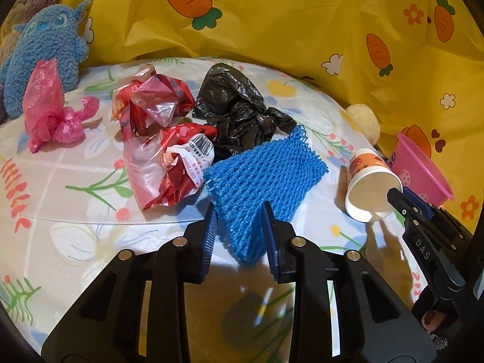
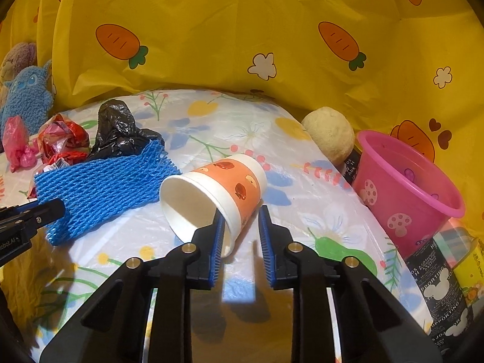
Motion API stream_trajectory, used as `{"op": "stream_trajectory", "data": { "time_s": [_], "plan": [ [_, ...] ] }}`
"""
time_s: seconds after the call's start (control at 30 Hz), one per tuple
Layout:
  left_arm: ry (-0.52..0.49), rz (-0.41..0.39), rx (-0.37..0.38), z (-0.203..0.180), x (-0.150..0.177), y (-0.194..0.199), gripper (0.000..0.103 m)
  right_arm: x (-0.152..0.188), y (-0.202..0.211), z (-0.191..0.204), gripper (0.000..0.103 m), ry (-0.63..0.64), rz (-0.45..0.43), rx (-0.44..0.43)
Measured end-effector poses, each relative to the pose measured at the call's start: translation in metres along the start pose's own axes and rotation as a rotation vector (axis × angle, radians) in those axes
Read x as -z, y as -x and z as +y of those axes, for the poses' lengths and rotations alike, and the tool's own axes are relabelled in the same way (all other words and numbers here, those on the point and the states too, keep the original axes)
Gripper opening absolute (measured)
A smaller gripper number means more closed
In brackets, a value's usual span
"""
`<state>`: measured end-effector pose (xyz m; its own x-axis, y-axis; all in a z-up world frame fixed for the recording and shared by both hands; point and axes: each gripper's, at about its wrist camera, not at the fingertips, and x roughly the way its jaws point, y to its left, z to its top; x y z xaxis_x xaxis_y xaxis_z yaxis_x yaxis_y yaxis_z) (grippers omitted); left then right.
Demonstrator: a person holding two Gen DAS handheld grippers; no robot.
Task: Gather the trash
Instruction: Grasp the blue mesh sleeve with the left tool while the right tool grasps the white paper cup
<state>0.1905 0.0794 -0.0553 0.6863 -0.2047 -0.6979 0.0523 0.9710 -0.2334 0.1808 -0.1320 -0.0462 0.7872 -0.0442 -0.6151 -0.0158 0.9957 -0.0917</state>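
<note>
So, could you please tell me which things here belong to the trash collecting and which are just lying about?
Job:
blue foam net
paper cup
black bag
pink bag
red wrappers
pink bucket, probably the bin

Lying about:
blue plush toy
beige ball
flowered cloth
yellow carrot sheet

I can't see the pink bucket's (image 2: 408,187) base; black boxes (image 2: 435,287) run off the picture's right edge.

Blue net (image 1: 266,175), black bag (image 1: 242,112), pink bag (image 1: 45,106), red wrappers (image 1: 157,106), orange-and-white cup (image 2: 217,193), pink mushroom-print bucket (image 2: 408,193), yellow carrot-print sheet (image 2: 242,30).
</note>
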Motion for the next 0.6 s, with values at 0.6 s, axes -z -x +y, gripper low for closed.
{"op": "stream_trajectory", "data": {
  "time_s": [0.6],
  "plan": [
    [-0.020,-0.093,0.041,-0.019,0.010,0.040,0.005,0.010,0.035,-0.030,0.004,-0.061,-0.105,-0.050]
  ]
}}
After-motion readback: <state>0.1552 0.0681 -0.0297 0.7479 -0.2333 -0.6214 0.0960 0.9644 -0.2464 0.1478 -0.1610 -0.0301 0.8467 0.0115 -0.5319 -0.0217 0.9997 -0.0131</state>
